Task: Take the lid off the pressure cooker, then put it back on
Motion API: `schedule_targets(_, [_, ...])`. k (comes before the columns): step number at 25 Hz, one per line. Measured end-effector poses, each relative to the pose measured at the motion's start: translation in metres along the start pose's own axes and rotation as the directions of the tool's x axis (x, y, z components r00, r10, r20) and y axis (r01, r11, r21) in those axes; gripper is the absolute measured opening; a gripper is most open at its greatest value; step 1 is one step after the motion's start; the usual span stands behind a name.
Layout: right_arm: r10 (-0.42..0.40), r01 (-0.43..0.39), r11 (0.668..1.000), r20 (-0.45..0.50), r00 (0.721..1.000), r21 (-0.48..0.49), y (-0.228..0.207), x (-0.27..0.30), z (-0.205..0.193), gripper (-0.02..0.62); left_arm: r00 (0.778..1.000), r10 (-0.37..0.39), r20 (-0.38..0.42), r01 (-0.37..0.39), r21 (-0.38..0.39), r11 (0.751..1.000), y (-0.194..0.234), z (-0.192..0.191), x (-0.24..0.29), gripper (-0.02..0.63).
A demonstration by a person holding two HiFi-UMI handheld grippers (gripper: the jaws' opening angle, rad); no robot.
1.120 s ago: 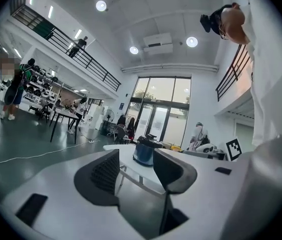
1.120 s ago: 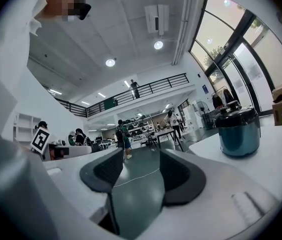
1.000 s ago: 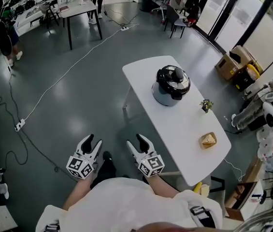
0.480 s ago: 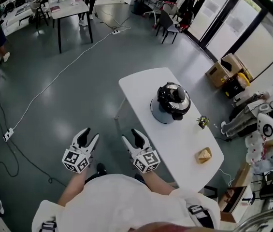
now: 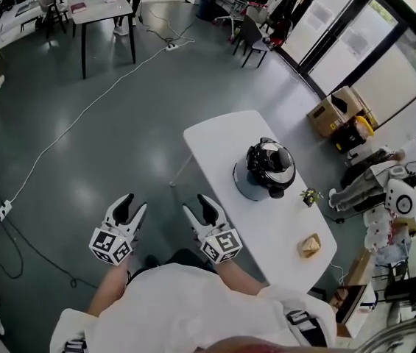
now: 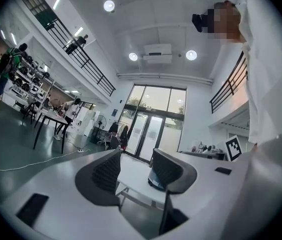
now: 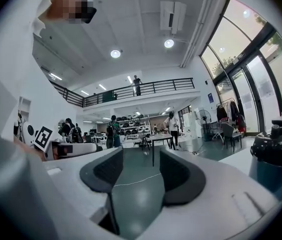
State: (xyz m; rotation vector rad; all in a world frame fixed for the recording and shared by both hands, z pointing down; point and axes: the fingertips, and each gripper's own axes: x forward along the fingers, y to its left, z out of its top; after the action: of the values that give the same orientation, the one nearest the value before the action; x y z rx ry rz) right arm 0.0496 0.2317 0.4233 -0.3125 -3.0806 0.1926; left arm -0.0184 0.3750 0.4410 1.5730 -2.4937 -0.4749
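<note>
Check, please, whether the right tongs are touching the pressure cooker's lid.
Apart. The head view shows the right tongs beside the table, with bare tabletop between them and the lid.

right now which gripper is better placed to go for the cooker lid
Probably the right gripper: open and empty beside the table edge, nearer the lid than the left gripper, out over the floor.

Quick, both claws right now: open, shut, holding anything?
Left claw: open, nothing between the jaws.
Right claw: open, empty, not yet at the pressure cooker.
</note>
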Motion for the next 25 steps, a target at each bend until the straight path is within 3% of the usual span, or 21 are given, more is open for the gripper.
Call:
schedule_targets(6, [-0.012,0.012,1.0,0.002,1.0,0.007,-0.033,0.031,-0.005,0.232,0.999,-0.038,-0.034,0.037,-0.022,0.999,0.02,-0.013,0.04,0.19])
schedule_targets(12, [-0.041,0.04,0.998,0.039,0.998,0.044,-0.08,0.071,0.001,0.232,0.995,-0.075,-0.072,0.076,0.002,0.997,0.041,0.005,0.101,0.19])
schedule_targets(25, [-0.107,0.101,0.993,0.124,0.986,0.052,-0.231,0.125,0.046,0.232,0.978,-0.167,-0.128,0.178,0.076,0.981,0.066,0.047,0.296,0.19])
